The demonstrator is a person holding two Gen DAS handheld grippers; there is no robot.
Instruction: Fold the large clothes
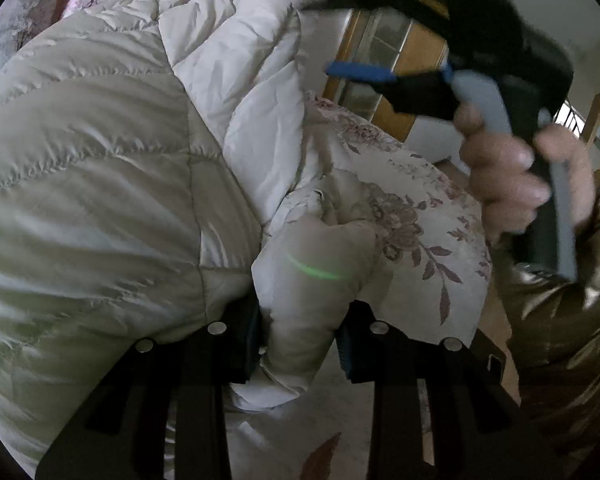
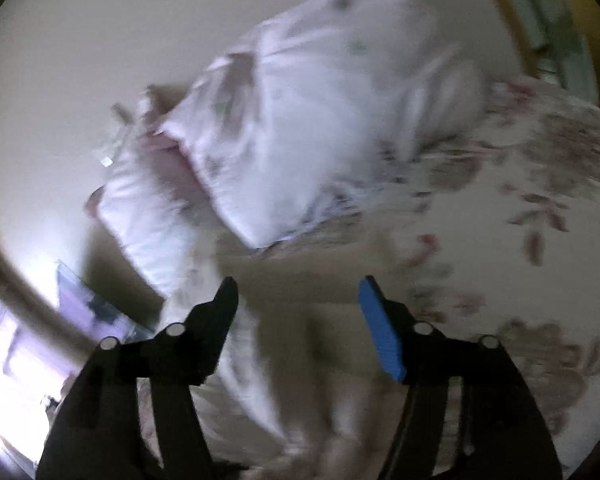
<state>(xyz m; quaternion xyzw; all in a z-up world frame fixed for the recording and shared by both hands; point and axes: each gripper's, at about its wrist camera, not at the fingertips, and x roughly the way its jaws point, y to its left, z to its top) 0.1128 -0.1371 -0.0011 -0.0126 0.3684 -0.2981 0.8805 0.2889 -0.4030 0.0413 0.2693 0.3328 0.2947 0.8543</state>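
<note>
One quilted coat — pale, padded, the large garment to be folded — is spread over a floral bedspread on the bed. A bunched part of it, likely a sleeve or hem, is clamped between the pads of the left gripper, probably so the fabric can be drawn over for a fold. The right gripper is held clear above the bed with its jaws standing apart and nothing between them; it is also seen in the left view, carried by a hand. Two grippers counted, one coat, two pillows stacked near the wall in the blurred right view. Fold judged to be at an early stage.
</note>
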